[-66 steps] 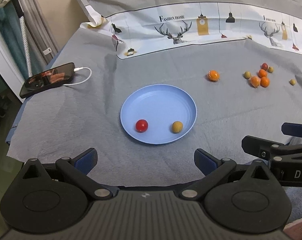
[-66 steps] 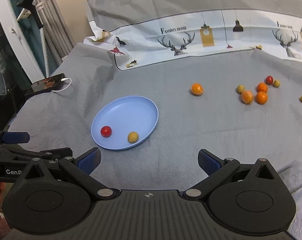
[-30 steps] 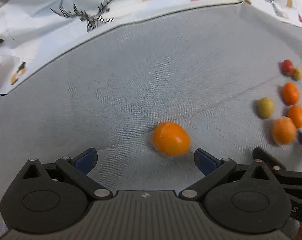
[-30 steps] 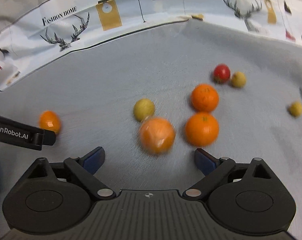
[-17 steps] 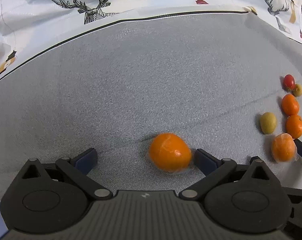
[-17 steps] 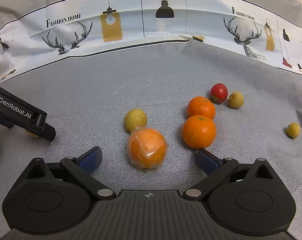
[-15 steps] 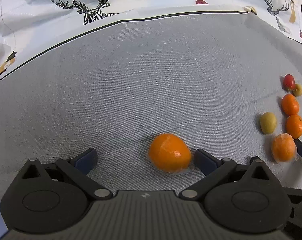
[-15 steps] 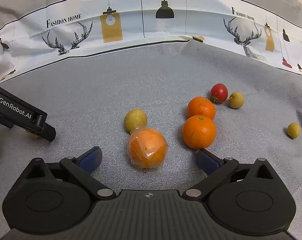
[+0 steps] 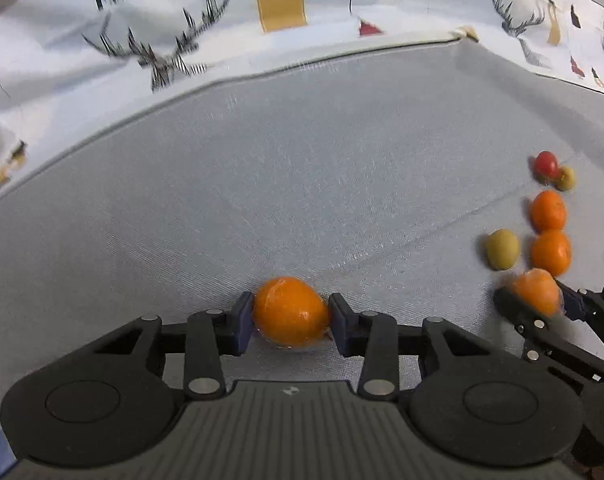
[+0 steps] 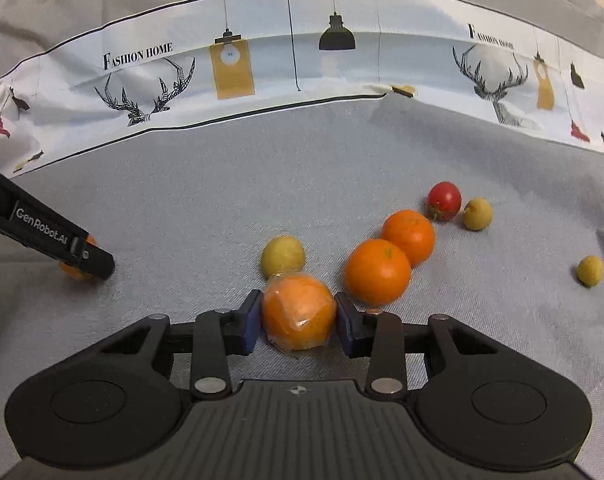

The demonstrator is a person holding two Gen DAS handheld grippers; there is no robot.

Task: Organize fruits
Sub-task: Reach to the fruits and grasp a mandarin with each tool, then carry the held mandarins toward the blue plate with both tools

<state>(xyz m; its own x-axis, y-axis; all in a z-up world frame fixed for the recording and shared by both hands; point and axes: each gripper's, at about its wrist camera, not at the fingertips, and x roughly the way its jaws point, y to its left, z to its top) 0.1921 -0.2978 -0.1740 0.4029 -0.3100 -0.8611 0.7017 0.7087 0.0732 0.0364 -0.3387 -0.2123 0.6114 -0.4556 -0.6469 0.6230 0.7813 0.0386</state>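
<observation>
The left tongs are pinching a wrapped orange, one blue pad pressed to each side of it, low against the grey sheet of the bed. In the left wrist view this orange sits at 6 o'clock, well apart from the rest of the fruit, which is grouped at about 3 o'clock.

The right tongs are pinching a second orange in clear wrap, again with a pad on each side. In the right wrist view, a yellow-green fruit lies just beyond it at 12 o'clock, touching or nearly touching it. A bare orange lies close at 2 o'clock, and another bare orange rests against that one further out. Beyond them sit a red tomato and a small yellow fruit side by side. One more small yellow fruit lies alone at 3 o'clock.

A white printed cloth with deer heads and lamps runs across the far edge of the sheet.
</observation>
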